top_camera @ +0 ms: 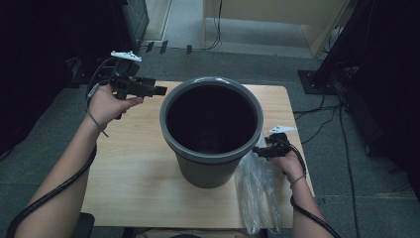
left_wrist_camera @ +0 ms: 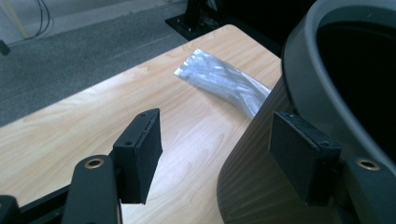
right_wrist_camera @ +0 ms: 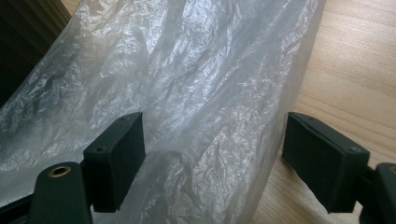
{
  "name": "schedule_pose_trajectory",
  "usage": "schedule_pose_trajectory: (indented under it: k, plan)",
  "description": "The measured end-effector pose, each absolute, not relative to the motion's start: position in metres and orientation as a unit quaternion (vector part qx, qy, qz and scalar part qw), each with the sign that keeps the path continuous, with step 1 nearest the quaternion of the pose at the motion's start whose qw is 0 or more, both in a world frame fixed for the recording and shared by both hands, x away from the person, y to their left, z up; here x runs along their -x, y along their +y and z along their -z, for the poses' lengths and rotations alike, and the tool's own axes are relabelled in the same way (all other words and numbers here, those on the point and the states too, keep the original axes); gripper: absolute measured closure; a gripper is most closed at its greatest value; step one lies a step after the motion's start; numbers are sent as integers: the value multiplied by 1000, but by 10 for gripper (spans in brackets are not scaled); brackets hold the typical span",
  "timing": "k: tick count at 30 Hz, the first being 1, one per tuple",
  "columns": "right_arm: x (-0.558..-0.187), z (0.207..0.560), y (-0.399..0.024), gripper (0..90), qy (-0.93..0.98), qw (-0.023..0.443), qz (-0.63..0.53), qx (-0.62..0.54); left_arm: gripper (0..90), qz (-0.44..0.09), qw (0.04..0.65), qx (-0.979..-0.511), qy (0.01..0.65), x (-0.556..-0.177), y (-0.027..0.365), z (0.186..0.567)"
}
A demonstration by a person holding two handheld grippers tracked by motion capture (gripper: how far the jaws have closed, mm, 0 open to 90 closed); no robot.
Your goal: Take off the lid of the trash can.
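Observation:
A dark grey plastic bin (top_camera: 208, 171) stands upright and empty in the middle of the wooden table (top_camera: 133, 163). My left gripper (top_camera: 159, 90) is raised beside the bin's left rim and points at it. Its jaws are open (left_wrist_camera: 219, 156), with one pad (left_wrist_camera: 301, 156) in front of the bin's wall (left_wrist_camera: 254, 186); I cannot tell whether it touches. A crumpled clear plastic bag (top_camera: 257, 191) lies flat on the table right of the bin. My right gripper (top_camera: 256, 150) is low at the bag's far end by the bin. It is open (right_wrist_camera: 215, 158), and the bag (right_wrist_camera: 196, 84) lies between the pads without being pinched.
The bag (left_wrist_camera: 224, 81) reaches to the table's near right edge. Grey carpet surrounds the table, with loose cables (top_camera: 341, 124) on the floor to the right. Light wooden furniture (top_camera: 277, 12) stands at the back, and dark stands flank both sides.

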State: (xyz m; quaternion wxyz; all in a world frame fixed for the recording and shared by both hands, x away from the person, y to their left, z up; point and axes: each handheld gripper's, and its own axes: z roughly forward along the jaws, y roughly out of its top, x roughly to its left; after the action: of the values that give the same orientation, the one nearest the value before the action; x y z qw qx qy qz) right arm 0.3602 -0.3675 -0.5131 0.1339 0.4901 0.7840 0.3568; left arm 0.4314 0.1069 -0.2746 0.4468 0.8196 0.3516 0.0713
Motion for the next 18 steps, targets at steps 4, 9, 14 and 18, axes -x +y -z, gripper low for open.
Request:
schedule_pose_trajectory:
  k: [4,9,14,18]
  plan:
    - [-361,516,-367,192,782,142,-360,-488,339,-87,439,-824,347,-432,102,268]
    - [-360,520,-364,153,784,160,-362,-477,339,-86,439,-827,340,-434,94,261]
    - [-359,523,-360,132,776,177,-368,-481,339,-81,447,-826,334,-438,89,253]
    - [-359,523,-358,133,780,184,-360,-478,339,-82,449,-828,325,-440,83,246]
